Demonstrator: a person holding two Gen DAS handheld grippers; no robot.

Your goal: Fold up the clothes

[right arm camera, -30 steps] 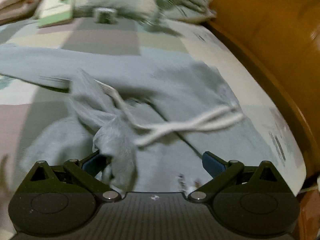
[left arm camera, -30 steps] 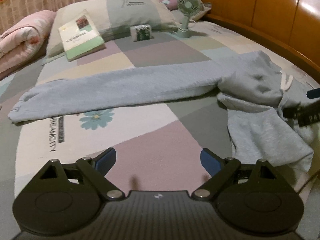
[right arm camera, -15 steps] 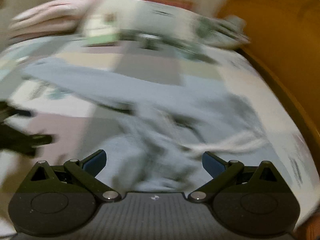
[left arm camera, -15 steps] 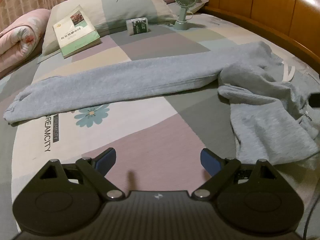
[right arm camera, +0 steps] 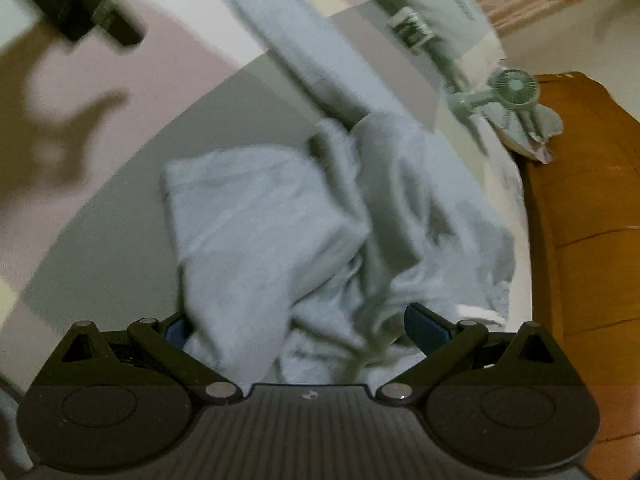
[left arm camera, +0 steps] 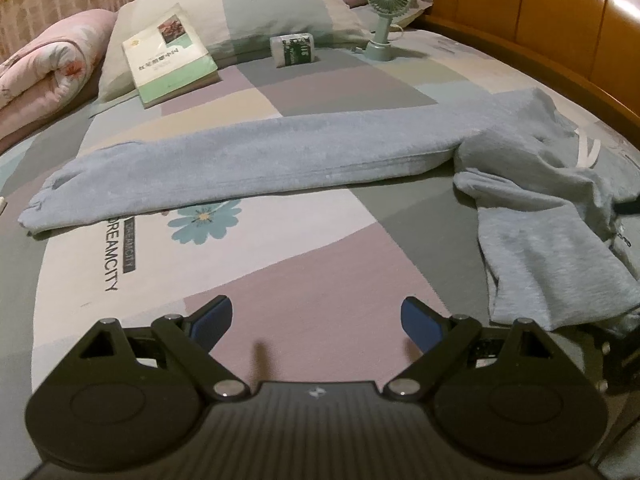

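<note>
Grey-blue fleece trousers (left arm camera: 280, 156) lie on the patchwork bed sheet (left arm camera: 320, 292), one leg stretched flat from the far right across to the left, the other leg bunched and folded back at the right, near the wooden bed frame (left arm camera: 568, 40). A white drawstring (left arm camera: 586, 152) shows on the crumpled waist part. The left gripper (left arm camera: 316, 320) hangs over bare sheet at the near side, its blue-padded fingers (left arm camera: 212, 316) spread wide and holding nothing. The right gripper (right arm camera: 296, 326) sits directly over the bunched cloth (right arm camera: 280, 240); its fingers are also spread apart, with fabric lying between them and covering the left pad, unclamped. The right wrist view is motion-blurred. At the far end lie a pillow (left arm camera: 280, 8), a green-covered book (left arm camera: 170, 56), a small tissue pack (left arm camera: 294, 50) and a green stand fan (left arm camera: 386, 12). A rolled pink quilt (left arm camera: 44, 68) lies at the far left.
</note>
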